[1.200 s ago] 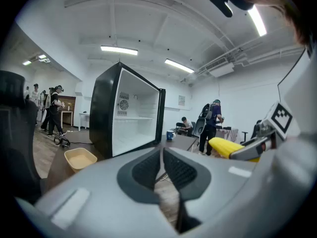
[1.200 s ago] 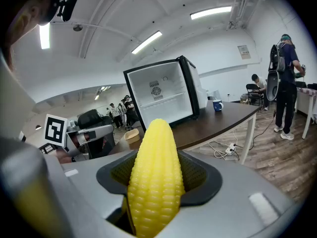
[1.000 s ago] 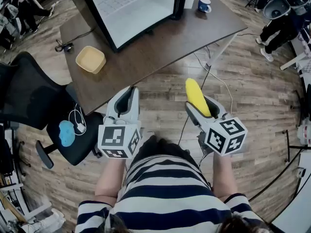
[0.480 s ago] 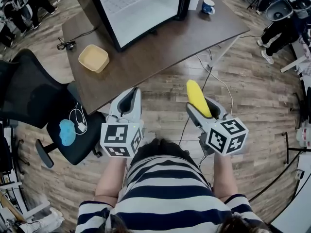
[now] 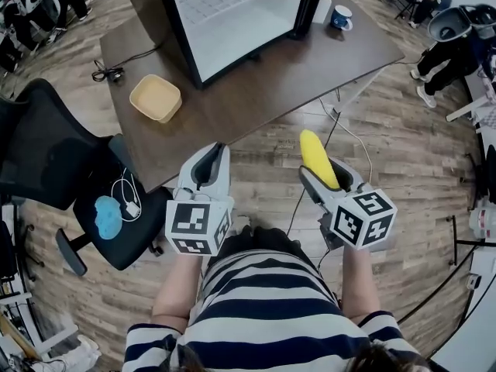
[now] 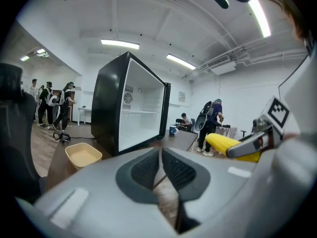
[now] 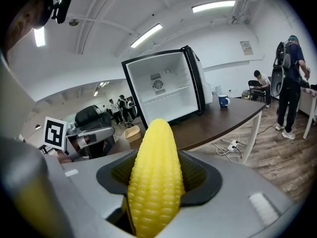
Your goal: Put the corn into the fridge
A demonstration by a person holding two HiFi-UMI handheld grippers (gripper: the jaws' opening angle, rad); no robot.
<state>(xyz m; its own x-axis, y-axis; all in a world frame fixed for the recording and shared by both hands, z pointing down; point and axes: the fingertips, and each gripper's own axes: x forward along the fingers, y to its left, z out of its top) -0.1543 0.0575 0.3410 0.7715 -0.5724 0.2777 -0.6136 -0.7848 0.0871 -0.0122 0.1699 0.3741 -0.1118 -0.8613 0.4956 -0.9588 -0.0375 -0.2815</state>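
The left gripper (image 5: 211, 155) and the right gripper (image 5: 326, 170) are held side by side over the wooden floor (image 5: 403, 153), short of the table (image 5: 256, 84). The left jaws are closed with nothing between them. The right jaws stand wide and grip the corn (image 5: 316, 157) by its lower half.

A black chair (image 5: 46, 153) stands to the left, against the table's near corner. A white cable (image 5: 349, 130) hangs from the table's right part to the floor, ahead of the right gripper. The table's near edge lies between both grippers and the fridge (image 5: 182, 22).

On the table, a yellow tray (image 5: 156, 98) lies left of the fridge's open front. The fridge faces the grippers, with its white interior exposed. A blue mug (image 5: 341, 16) stands at the far right, beside the fridge.

Compared with one second ago, the table, tray and fridge sit lower in the head view and closer to the grippers. The grip on the corn is unchanged.

The corn is bright yellow, with even rows of kernels. It tapers to a rounded tip. The tip projects beyond the jaws and points at the fridge.
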